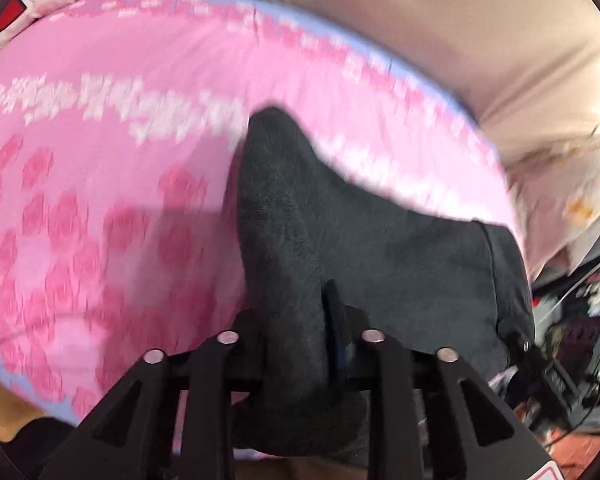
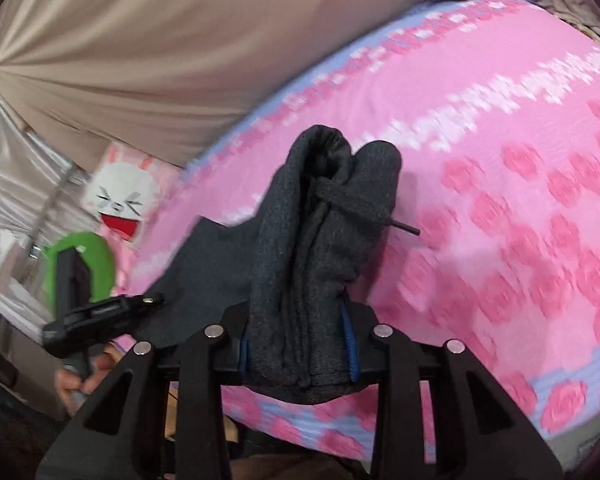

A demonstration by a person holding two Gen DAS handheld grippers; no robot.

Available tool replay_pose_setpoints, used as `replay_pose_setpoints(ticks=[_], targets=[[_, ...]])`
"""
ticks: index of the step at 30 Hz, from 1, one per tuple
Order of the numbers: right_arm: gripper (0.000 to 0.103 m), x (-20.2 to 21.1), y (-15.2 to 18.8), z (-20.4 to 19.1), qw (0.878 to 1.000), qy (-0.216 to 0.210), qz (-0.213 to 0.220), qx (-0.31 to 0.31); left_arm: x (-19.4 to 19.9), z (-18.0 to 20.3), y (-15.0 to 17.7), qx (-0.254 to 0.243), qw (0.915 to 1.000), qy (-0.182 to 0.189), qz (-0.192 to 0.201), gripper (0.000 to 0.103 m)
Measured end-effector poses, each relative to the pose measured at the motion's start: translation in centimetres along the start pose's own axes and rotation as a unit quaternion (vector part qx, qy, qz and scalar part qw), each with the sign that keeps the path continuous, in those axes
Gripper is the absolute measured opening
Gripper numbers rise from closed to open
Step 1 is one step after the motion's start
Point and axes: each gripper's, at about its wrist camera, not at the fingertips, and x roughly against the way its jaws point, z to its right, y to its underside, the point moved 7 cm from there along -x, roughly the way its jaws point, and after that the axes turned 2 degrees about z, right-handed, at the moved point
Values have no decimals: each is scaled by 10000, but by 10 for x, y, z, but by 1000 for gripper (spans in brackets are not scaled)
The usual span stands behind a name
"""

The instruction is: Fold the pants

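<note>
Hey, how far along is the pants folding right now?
Mid-fold. Done: the dark grey pants look bunched into layers at the drawstring end. In hand: both grippers' jaws pinch the fabric, the left gripper on one bunch, the right gripper on the layered end, lifted off the pink blanket. Left: laying them flat and finishing the folds; no neat folded stack shows.

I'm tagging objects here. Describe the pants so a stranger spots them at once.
Find the pink rose-patterned bedspread. Bunched on it lie the pants, pinched in the right tool. They are the only dark grey fabric there, with a drawstring poking out.
</note>
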Motion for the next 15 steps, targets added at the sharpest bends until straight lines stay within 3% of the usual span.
replay_pose_setpoints(ticks=[1, 2, 3, 4, 5, 11, 15], targets=[[41, -8, 9, 12, 9996, 263, -96, -28, -6, -3, 5, 12, 9999, -107, -79, 51], [45, -9, 13, 14, 9998, 184, -16, -108, -13, -7, 12, 89, 9997, -193, -120, 62], [46, -6, 14, 15, 9998, 117, 93, -156, -11, -8, 13, 101, 9998, -141, 54, 67], [47, -2, 15, 15, 9997, 136, 107, -163, -10, -8, 16, 121, 9998, -165, 84, 80], [50, -1, 15, 14, 9997, 136, 115, -157, -10, -6, 19, 123, 9998, -124, 66, 84], [65, -7, 15, 5, 9999, -27, 162, -54, -20, 11, 25, 38, 9990, -366, 270, 92], [66, -16, 10, -1, 9995, 11, 314, -54, -29, 18, 12, -64, 9984, -298, 471, 91]])
